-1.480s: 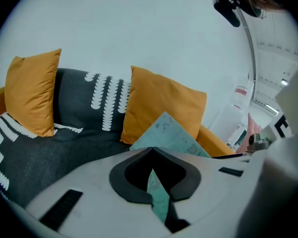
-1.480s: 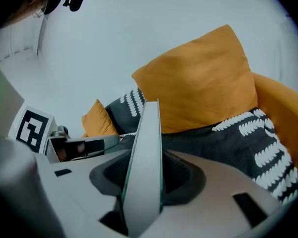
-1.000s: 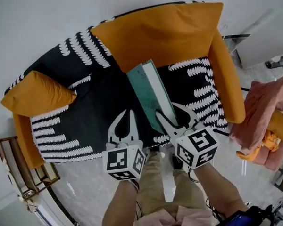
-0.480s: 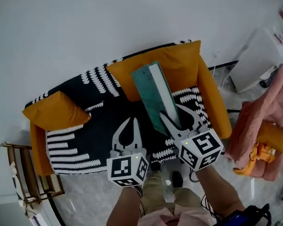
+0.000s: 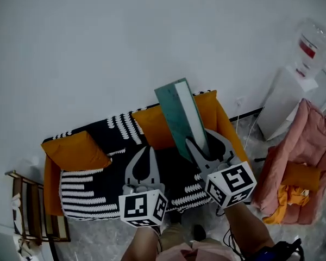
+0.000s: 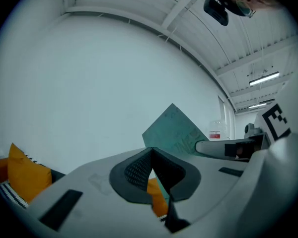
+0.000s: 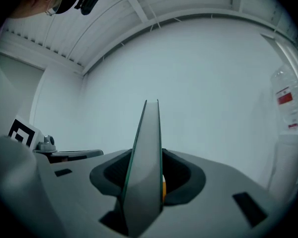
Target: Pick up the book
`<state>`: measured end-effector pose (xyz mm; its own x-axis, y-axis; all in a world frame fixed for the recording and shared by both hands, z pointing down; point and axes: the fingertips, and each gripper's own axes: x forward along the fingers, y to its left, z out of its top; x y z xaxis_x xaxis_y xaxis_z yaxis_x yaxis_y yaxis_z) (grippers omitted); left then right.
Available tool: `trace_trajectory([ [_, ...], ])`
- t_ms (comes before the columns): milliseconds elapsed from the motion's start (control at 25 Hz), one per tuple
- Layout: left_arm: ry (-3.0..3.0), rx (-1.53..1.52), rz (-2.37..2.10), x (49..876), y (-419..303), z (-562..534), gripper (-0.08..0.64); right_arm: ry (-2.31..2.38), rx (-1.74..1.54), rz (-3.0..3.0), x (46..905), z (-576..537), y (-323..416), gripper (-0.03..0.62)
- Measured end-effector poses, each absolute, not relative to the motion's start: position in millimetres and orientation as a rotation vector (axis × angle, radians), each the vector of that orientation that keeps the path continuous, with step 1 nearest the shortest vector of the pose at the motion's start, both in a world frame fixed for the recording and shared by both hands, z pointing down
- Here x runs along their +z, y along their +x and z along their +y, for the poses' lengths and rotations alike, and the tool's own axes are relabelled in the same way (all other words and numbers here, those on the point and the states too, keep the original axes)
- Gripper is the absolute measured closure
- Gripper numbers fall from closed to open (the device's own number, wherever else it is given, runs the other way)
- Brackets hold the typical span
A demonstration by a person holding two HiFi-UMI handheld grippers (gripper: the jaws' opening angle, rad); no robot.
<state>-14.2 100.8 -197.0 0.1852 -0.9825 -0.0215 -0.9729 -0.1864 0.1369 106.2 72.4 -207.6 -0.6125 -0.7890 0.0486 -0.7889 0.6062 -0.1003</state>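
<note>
Right gripper (image 5: 199, 137) clamps teal book (image 5: 176, 110); cover lettering unreadable.

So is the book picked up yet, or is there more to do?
Pretty much done. The book is up off the sofa, sticking up in front of the white wall. In hand: the right gripper is clamped on the book's lower end. The left gripper is shut with nothing in it. Left to do: probably only keeping a firm hold.
</note>
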Motion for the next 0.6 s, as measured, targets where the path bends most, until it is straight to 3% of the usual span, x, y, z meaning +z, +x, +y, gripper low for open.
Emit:
trace_trajectory([
  [600, 2.445, -0.291, -2.201, -314.8, -9.4, 168.4, 0.549, -1.400, 0.284, 2.703, -322.9, 139.9, 137.1, 0.419],
])
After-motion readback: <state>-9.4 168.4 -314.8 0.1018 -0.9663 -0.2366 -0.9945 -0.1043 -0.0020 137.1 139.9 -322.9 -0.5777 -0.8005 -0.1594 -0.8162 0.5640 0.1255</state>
